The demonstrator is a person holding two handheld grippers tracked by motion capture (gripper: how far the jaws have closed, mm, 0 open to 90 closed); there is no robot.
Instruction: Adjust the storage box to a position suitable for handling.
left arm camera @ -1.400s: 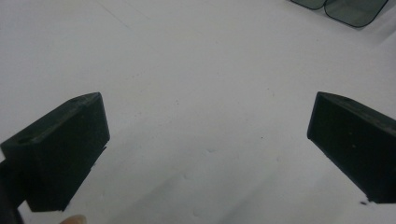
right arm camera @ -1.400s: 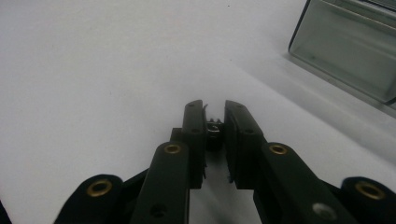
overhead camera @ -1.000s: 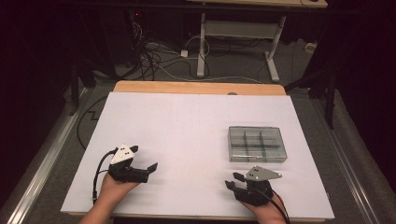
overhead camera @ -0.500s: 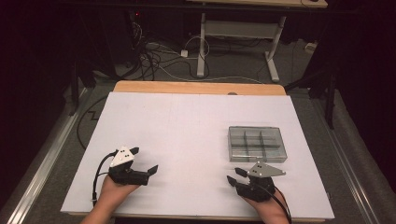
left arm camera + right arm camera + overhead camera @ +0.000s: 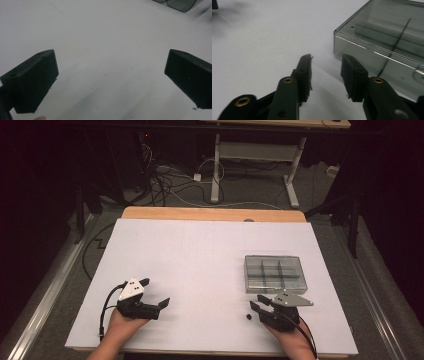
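A clear, smoky plastic compartment box [image 5: 275,273] sits on the right half of the white worktop [image 5: 200,260], its lid down; it looks light, rigid and slippery, so gripping a side wall or the rim edge seems safest. The right gripper [image 5: 261,309] rests just in front of the box's near edge, its jaws having just been closing but still apart on nothing. The left gripper [image 5: 155,294] lies well away to the left, jaws wide and empty.
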